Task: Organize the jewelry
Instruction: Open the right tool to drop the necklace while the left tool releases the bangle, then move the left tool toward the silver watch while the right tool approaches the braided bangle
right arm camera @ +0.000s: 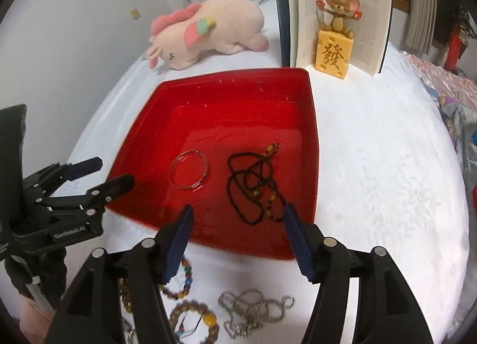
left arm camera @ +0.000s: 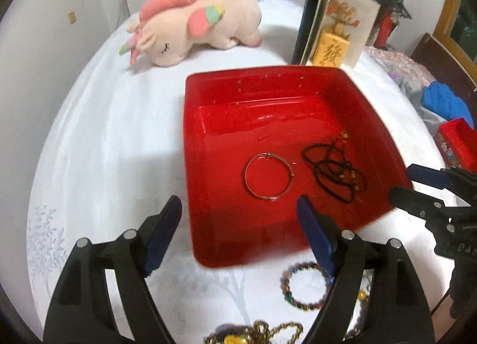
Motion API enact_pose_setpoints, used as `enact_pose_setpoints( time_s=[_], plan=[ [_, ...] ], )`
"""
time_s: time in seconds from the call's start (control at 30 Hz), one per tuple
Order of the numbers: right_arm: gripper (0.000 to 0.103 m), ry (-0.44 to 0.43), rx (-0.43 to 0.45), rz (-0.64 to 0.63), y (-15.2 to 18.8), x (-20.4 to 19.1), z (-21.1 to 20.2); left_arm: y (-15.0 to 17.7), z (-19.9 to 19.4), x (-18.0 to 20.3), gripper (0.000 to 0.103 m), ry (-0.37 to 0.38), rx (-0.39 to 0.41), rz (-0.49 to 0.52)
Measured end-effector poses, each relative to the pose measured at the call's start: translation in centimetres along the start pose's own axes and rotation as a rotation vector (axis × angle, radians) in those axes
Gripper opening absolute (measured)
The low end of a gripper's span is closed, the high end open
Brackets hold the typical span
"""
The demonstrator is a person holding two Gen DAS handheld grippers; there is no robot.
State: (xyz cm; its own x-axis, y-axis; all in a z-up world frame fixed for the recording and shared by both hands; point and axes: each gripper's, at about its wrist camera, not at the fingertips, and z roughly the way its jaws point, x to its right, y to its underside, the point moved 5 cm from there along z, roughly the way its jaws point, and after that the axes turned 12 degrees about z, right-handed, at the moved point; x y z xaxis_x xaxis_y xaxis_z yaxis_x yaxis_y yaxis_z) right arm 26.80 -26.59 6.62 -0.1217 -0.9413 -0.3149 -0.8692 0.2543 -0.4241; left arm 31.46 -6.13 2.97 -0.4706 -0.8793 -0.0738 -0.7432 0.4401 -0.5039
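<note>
A red tray [left arm camera: 205,147] [right arm camera: 310,135] sits on the white cloth. In it lie a silver bangle [left arm camera: 269,176] [right arm camera: 189,172] and a black beaded necklace [left arm camera: 335,169] [right arm camera: 256,186]. My left gripper [left arm camera: 240,209] [right arm camera: 98,172] is open and empty over the tray's near left corner. My right gripper [right arm camera: 237,214] [left arm camera: 402,184] is open and empty above the tray's near edge. On the cloth in front of the tray lie a coloured bead bracelet [left arm camera: 301,287] [right arm camera: 182,281], a silver chain [right arm camera: 253,311], an amber bead bracelet [right arm camera: 196,323] and a gold chain [left arm camera: 262,332].
A pink plush unicorn [left arm camera: 193,27] [right arm camera: 208,33] lies behind the tray. An open book [right arm camera: 340,12] [left arm camera: 337,27] with a mouse figurine [right arm camera: 335,36] stands at the back right. A small red box [left arm camera: 456,141] and a blue cloth [left arm camera: 444,102] are at the right.
</note>
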Motion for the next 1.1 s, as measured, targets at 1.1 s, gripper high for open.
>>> enact_pose_setpoints(
  time_s=[1.1],
  plan=[
    [0.044, -0.217, -0.238, -0.255, 20.6, -6.8, -4.0, 17.8, -7.4, -0.5, 0.089, -0.036, -0.008, 0.059]
  ],
)
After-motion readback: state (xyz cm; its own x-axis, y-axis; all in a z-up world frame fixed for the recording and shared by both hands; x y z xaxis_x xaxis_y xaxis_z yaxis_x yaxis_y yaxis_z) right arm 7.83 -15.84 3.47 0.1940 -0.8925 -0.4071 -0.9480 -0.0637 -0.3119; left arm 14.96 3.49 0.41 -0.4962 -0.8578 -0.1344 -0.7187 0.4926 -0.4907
